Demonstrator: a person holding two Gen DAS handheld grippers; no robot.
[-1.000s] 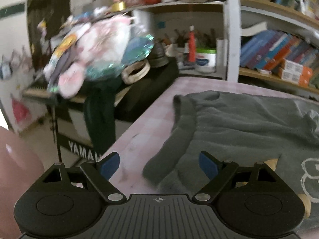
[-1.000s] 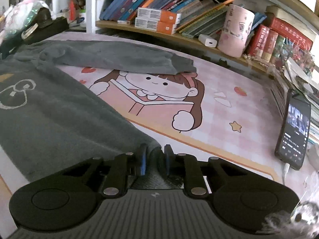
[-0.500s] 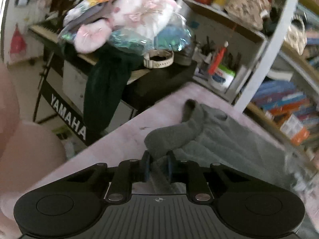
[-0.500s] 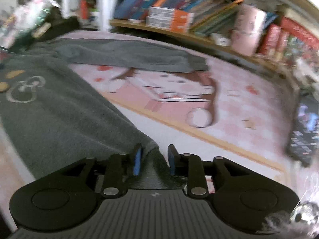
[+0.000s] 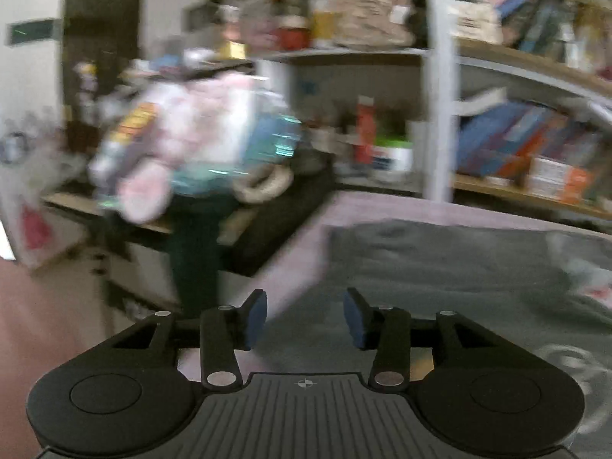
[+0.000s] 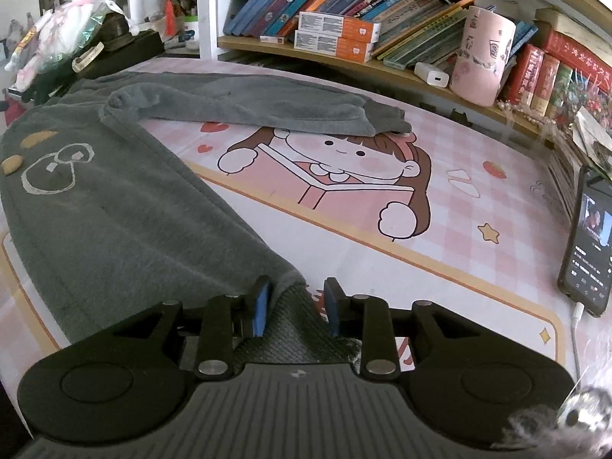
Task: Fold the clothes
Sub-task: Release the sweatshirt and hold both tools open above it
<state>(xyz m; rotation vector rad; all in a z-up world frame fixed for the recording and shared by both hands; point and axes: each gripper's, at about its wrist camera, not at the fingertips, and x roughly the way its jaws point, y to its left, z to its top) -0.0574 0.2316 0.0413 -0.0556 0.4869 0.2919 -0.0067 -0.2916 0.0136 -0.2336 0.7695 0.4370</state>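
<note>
With both the left tongs point(image 5: 305, 319) and right tongs point(image 6: 294, 306) spread and gripping nothing, the grey sweater point(image 6: 114, 206) lying flat on the desk point(image 6: 382, 267) may bunch when regripped, and its outstretched sleeve point(image 6: 248, 107) near the phone point(image 6: 591, 244) could snag.

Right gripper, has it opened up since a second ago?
Yes. The right gripper now stands open around the gray sweater hem it earlier pinched; the pink mat looks unmoved.
</note>
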